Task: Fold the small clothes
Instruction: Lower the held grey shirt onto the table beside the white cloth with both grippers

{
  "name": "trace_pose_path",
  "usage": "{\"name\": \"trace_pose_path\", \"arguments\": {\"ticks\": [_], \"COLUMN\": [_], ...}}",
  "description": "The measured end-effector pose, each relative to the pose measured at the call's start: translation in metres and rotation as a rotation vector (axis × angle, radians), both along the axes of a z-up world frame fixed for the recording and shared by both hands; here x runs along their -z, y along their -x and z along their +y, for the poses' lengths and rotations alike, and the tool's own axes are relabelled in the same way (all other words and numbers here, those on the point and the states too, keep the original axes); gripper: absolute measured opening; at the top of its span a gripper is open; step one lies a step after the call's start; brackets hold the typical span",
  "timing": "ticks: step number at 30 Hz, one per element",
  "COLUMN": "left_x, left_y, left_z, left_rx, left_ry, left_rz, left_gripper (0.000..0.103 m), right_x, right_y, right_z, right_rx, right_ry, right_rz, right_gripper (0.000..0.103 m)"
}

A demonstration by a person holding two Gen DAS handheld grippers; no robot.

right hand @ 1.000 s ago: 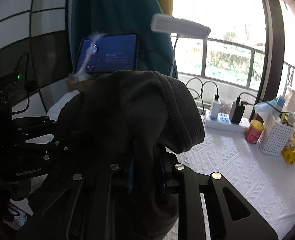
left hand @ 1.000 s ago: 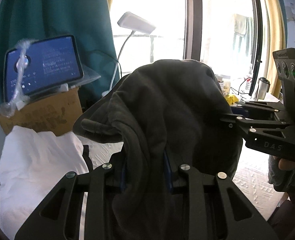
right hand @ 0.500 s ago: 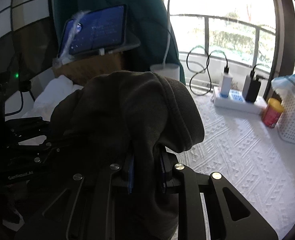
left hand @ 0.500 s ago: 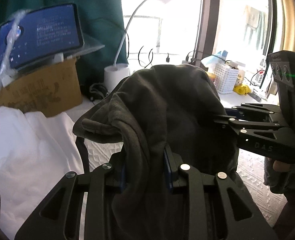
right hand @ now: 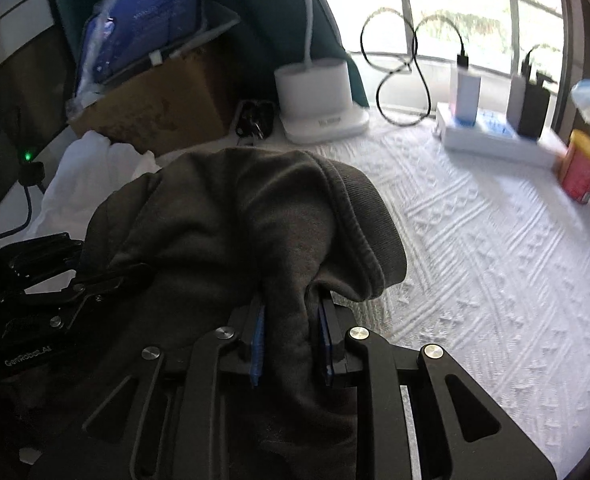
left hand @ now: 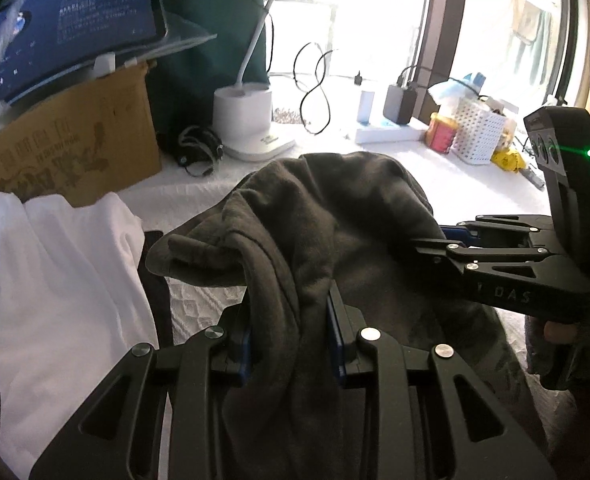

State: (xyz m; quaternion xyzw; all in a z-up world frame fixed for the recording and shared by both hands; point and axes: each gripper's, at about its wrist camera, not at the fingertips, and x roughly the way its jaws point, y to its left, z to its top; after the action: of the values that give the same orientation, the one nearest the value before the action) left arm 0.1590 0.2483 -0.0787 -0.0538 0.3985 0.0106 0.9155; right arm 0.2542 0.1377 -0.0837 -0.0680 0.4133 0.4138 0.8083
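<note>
Dark grey garment (left hand: 327, 240) hangs bunched between both tools, above the white textured cloth (right hand: 495, 272): the left gripper (left hand: 291, 344) pinches one fold, the right gripper (right hand: 291, 344) another. Beyond lie white clothes (left hand: 55, 280), a cardboard box (left hand: 67, 148) and a lamp base (right hand: 319, 100).

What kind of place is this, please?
Probably a room at home: a table with a white cloth by a big window, with a desk lamp and a power strip.
</note>
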Motion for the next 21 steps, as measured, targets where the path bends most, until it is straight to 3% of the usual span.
{"name": "trace_pose_path", "arguments": {"ticks": [9,15,16,17,19,21], "left_x": [0.016,0.015,0.014,0.013,0.011,0.009], "left_y": [-0.017,-0.024,-0.026,-0.027,-0.03,-0.034], "left_z": [0.014,0.028,0.029,0.029,0.032,0.037], "left_rx": [-0.026,-0.048,-0.048,-0.05,-0.058,-0.06], "left_ry": [0.019,0.079,0.074,0.066,0.064,0.059], "left_rz": [0.072,0.092,0.09,0.087,0.078,0.07], "left_gripper": [0.029,0.033,0.033,0.033,0.033,0.033], "right_x": [0.017,0.018,0.017,0.016,0.012,0.012], "right_y": [-0.018,-0.027,-0.028,-0.028,-0.031,-0.04], "right_z": [0.004,0.003,0.003,0.004,0.002,-0.001], "right_rx": [-0.017,-0.028,-0.028,-0.017,0.021,0.037], "right_ry": [-0.023,-0.055,-0.052,-0.042,-0.035,-0.044], "right_rz": [0.077,0.101,0.1,0.083,0.045,0.047], "right_gripper": [0.027,0.034,0.037,0.048,0.059,0.06]}}
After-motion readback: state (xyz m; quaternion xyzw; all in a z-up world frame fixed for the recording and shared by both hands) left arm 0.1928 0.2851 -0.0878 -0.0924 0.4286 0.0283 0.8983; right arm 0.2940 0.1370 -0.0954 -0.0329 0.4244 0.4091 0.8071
